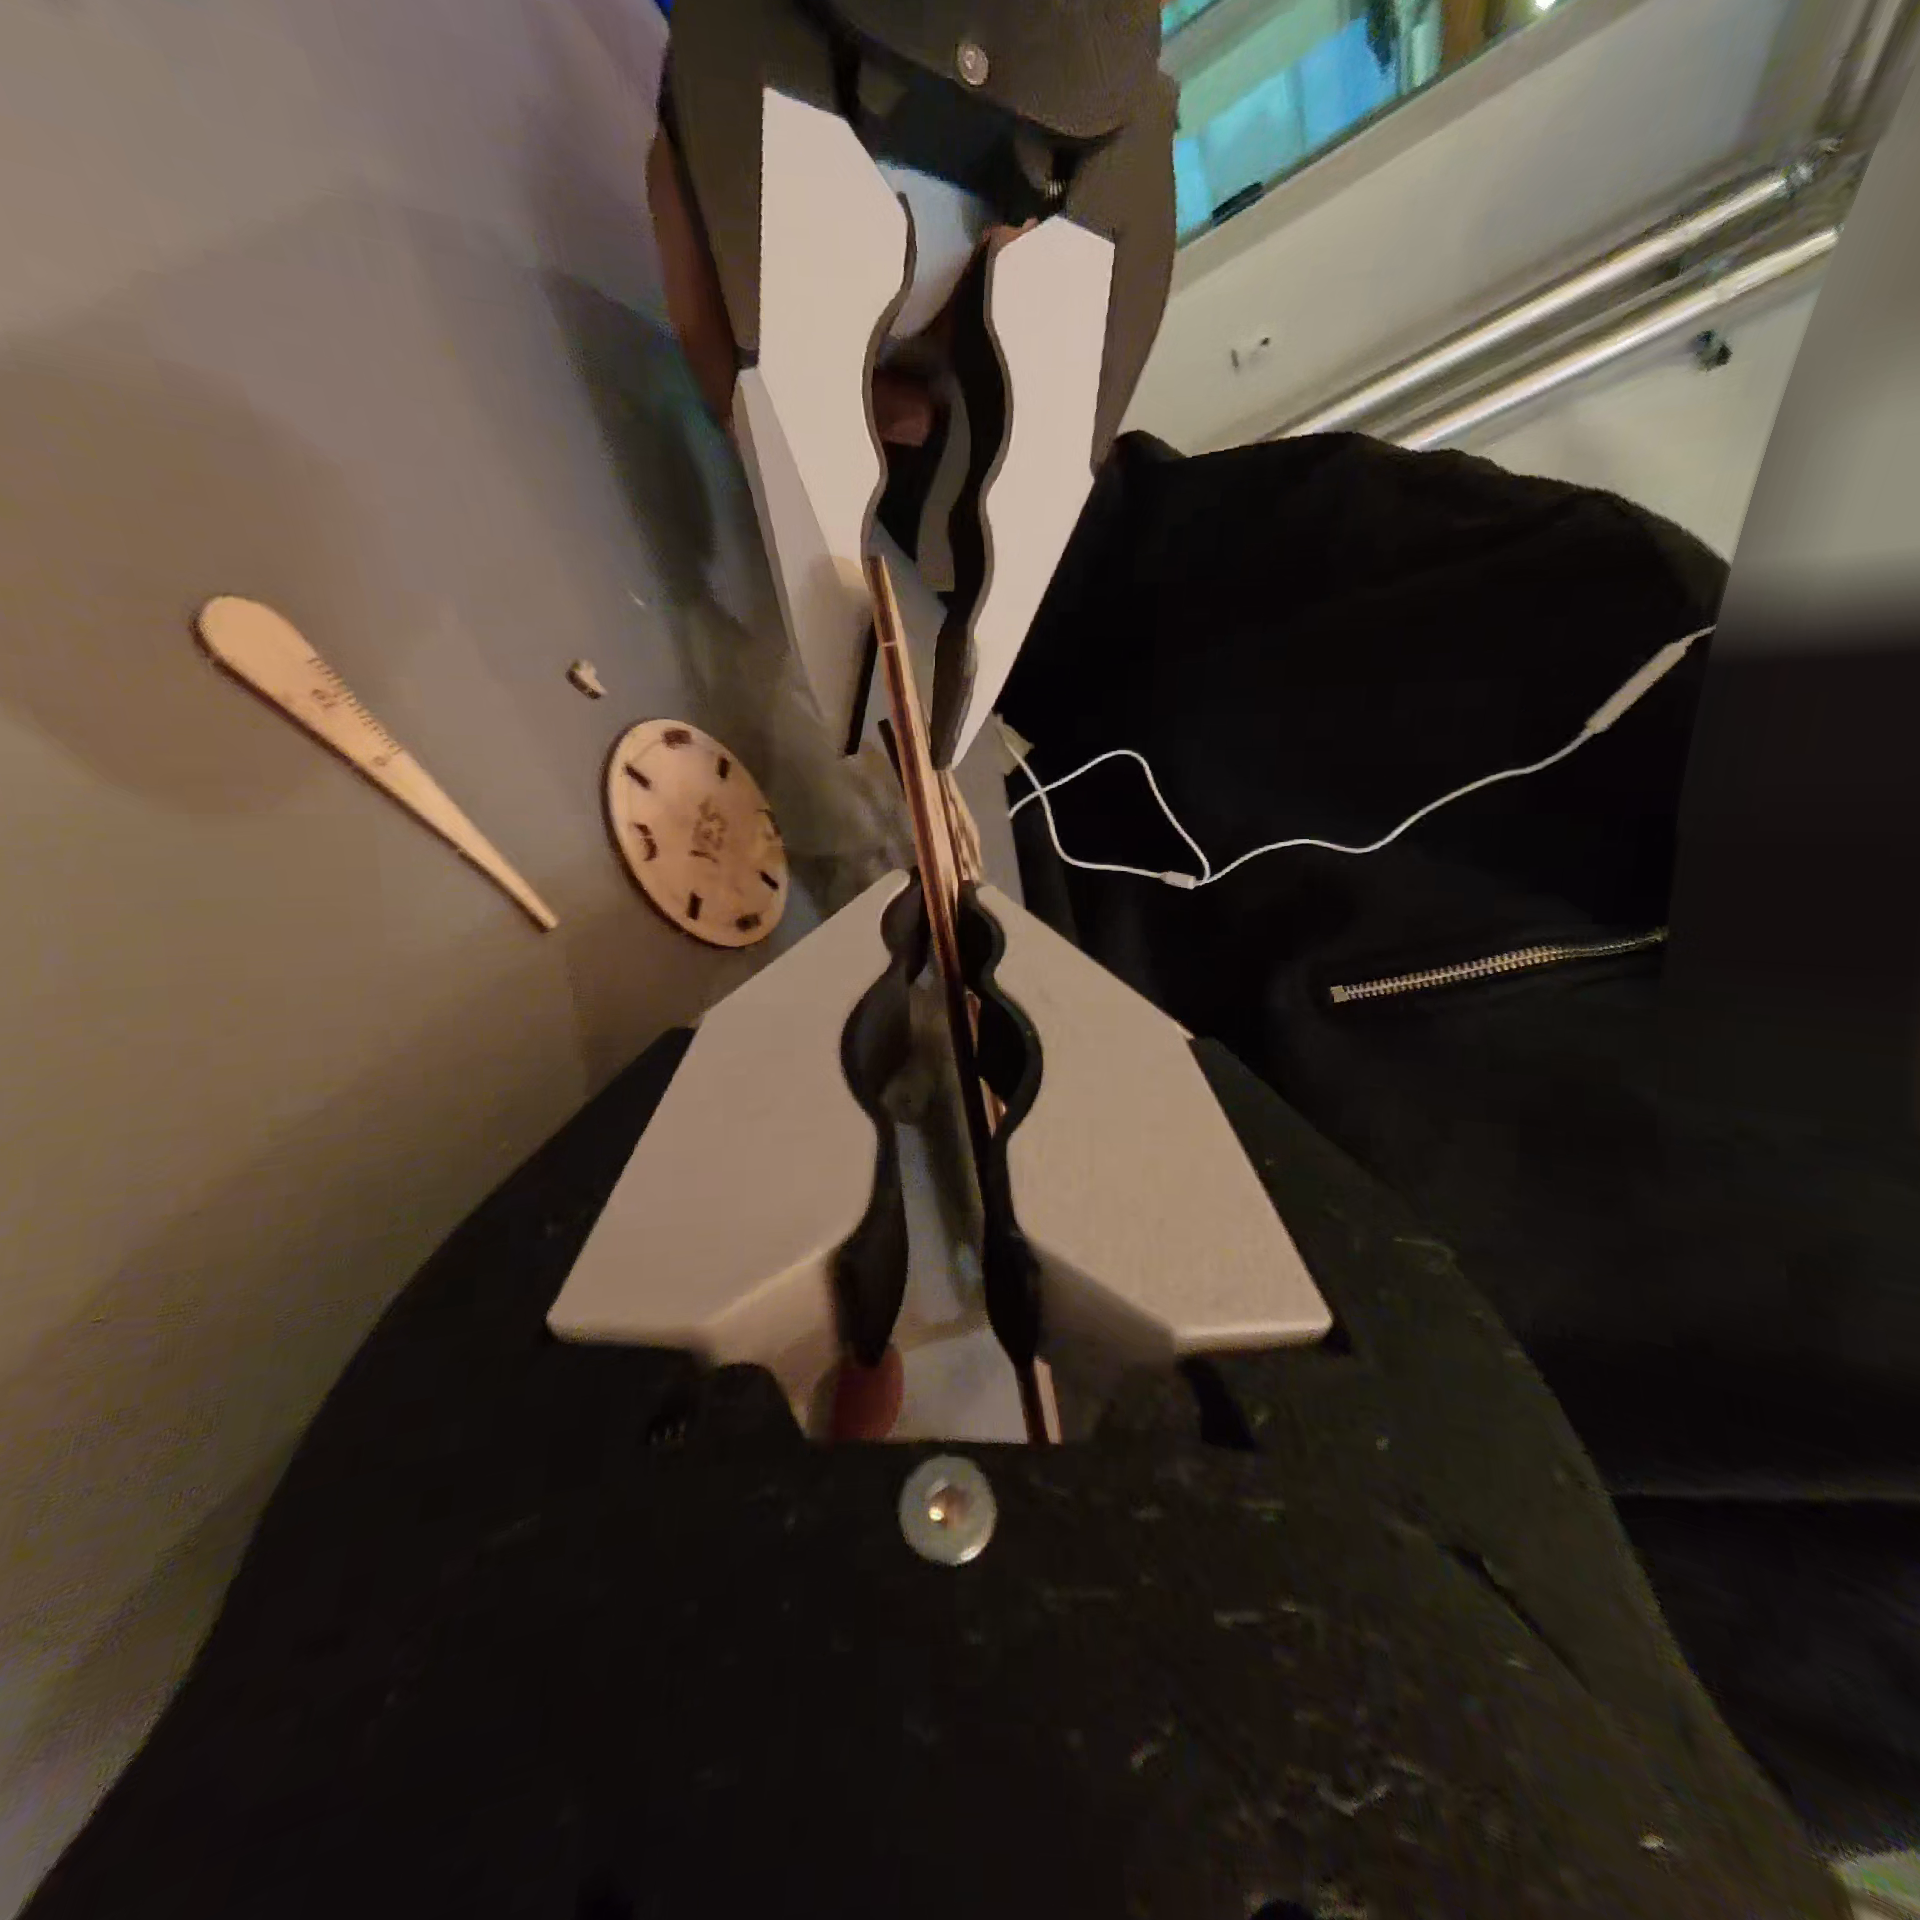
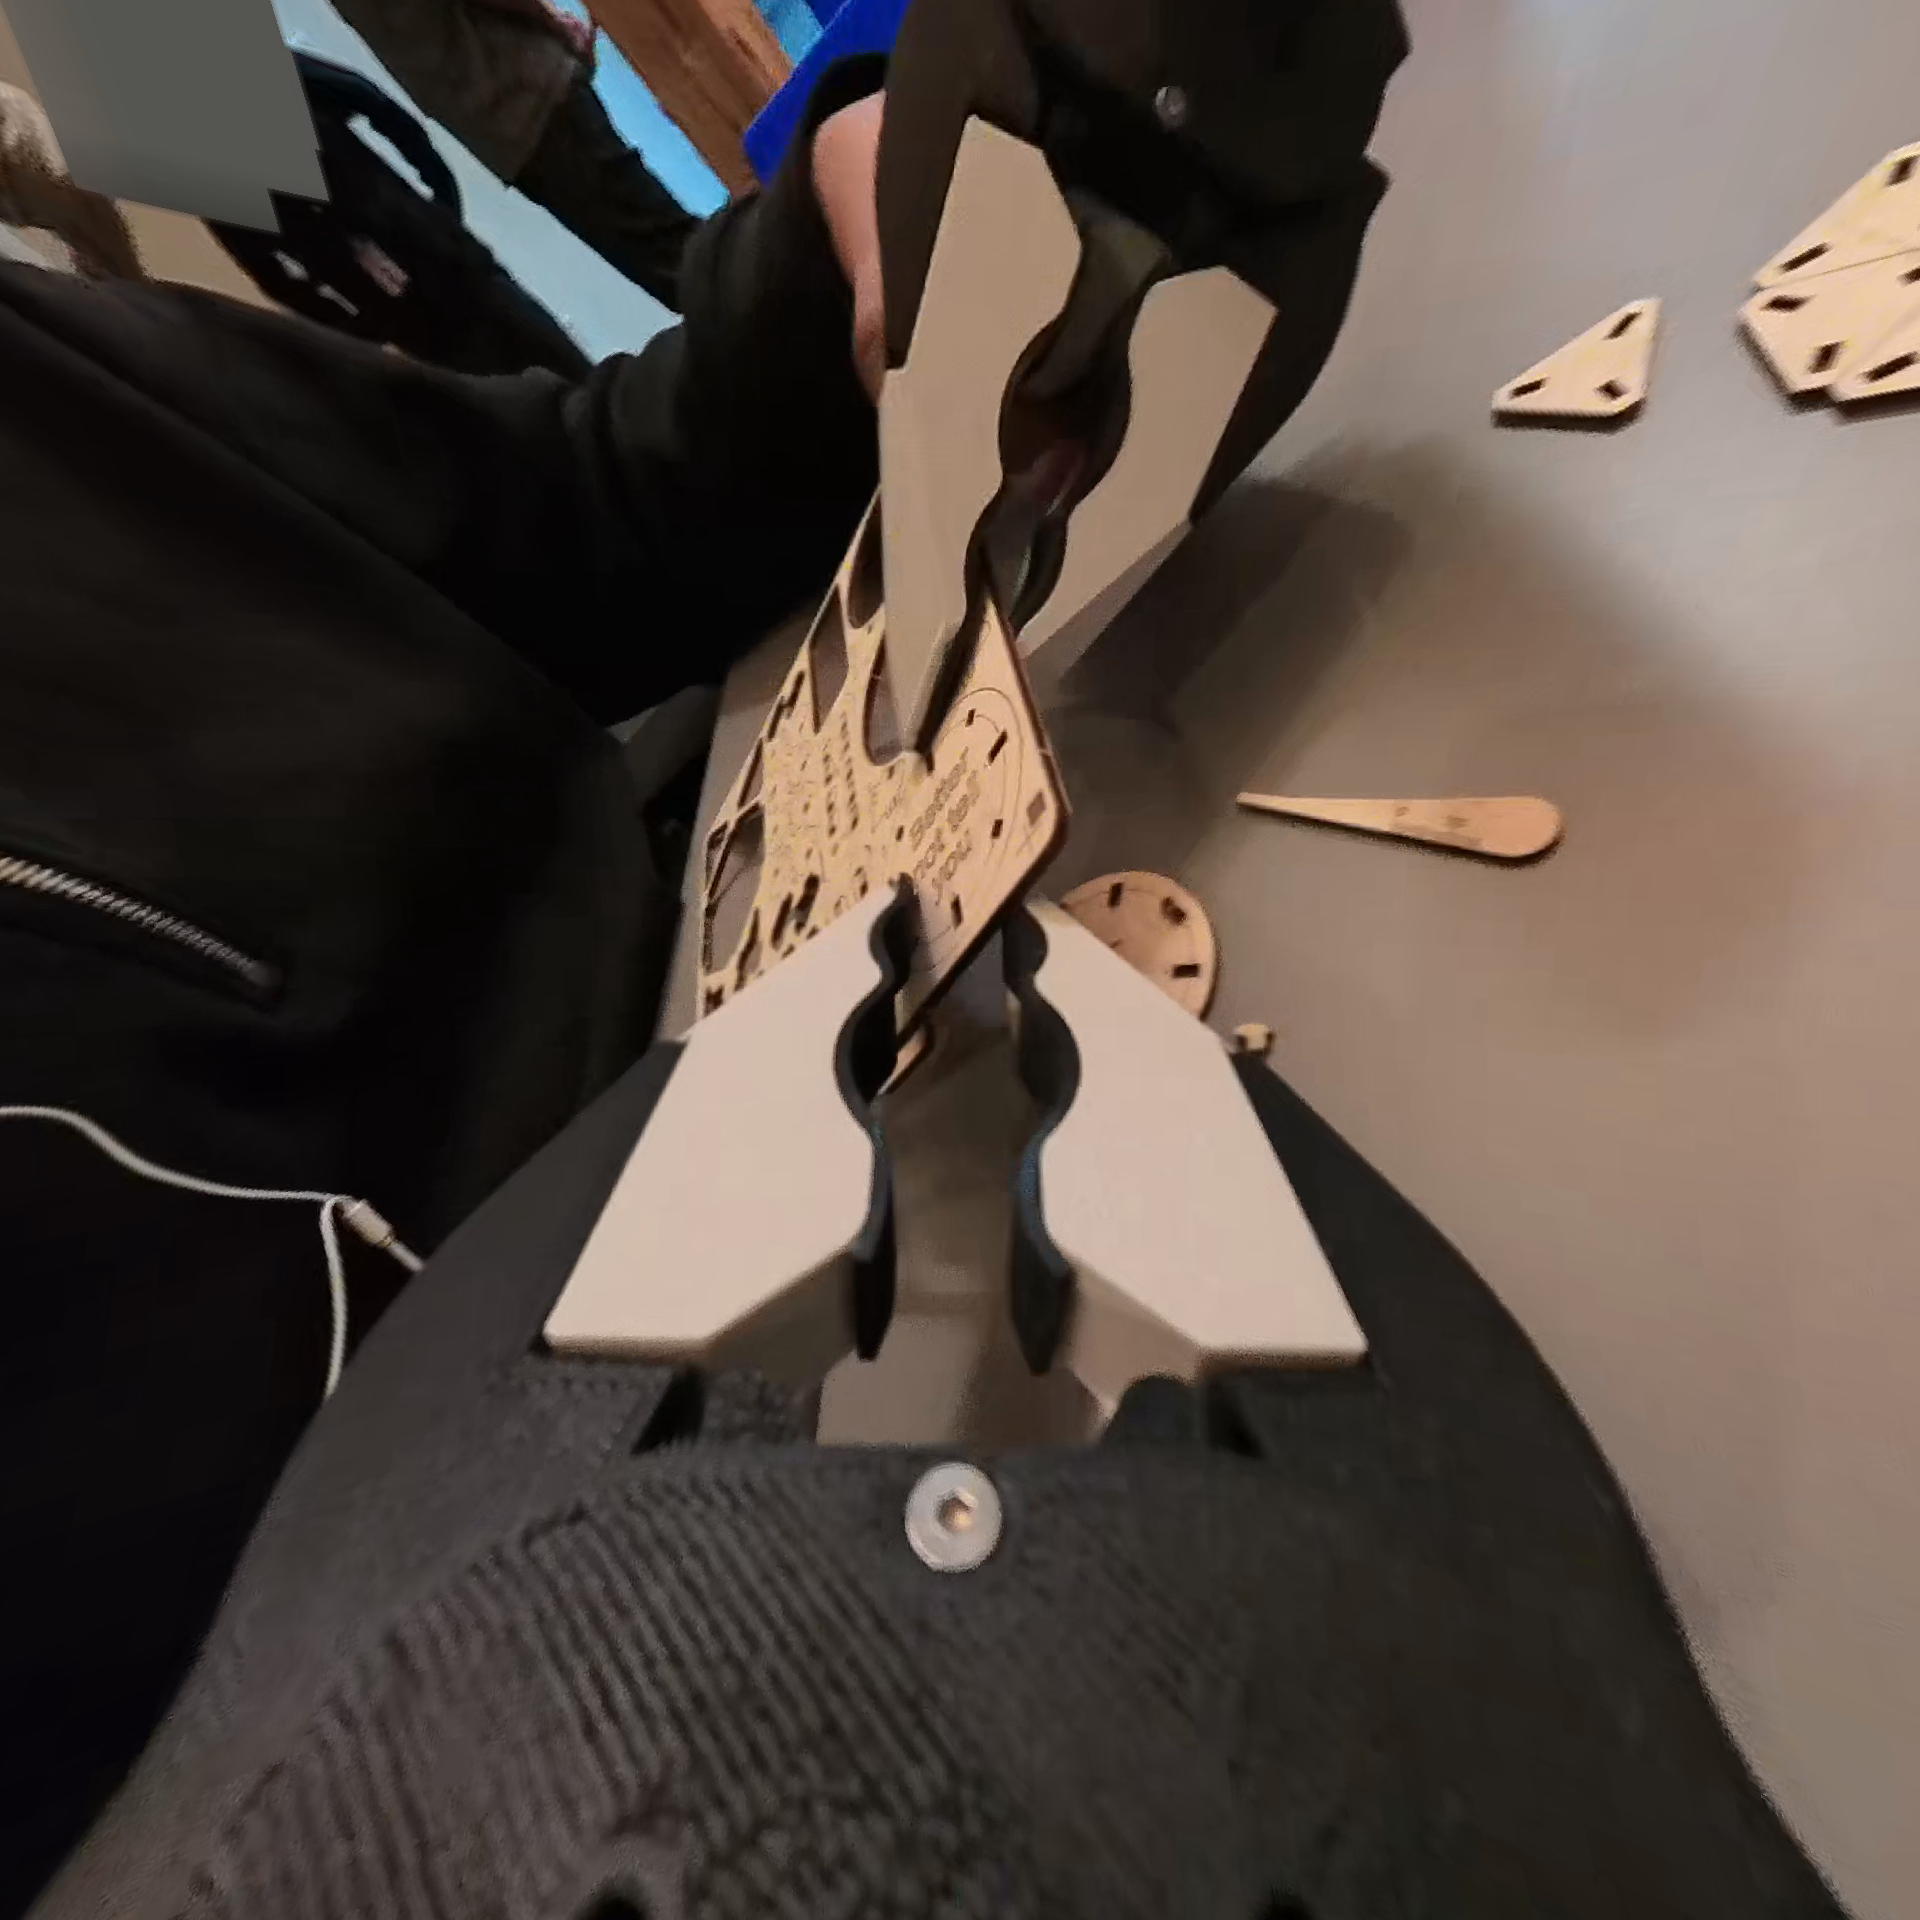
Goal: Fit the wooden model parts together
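Observation:
A thin laser-cut wooden sheet (image 2: 935, 831) with cut-outs and engraving is held up above the grey table (image 2: 1455, 1143). In the left wrist view it shows edge-on (image 1: 920, 790). My left gripper (image 1: 940, 909) is shut on the sheet's edge, and it also shows gripping the sheet at the top of the right wrist view (image 2: 935, 717). My right gripper (image 2: 951, 920) is open. The sheet's lower corner stands between its pads, with a gap at the right pad (image 2: 1029, 956). The right gripper also shows in the left wrist view (image 1: 909, 727), facing my left gripper.
On the table lie a round slotted wooden disc (image 1: 694, 831), a teardrop-shaped wooden stick (image 1: 343, 738), a small wooden chip (image 1: 585, 677), a triangular piece (image 2: 1579, 369) and stacked flat pieces (image 2: 1849, 281). A person in a black jacket (image 1: 1351, 727) with a white cable (image 1: 1299, 842) sits close by. My left and right fingertips are right by each other.

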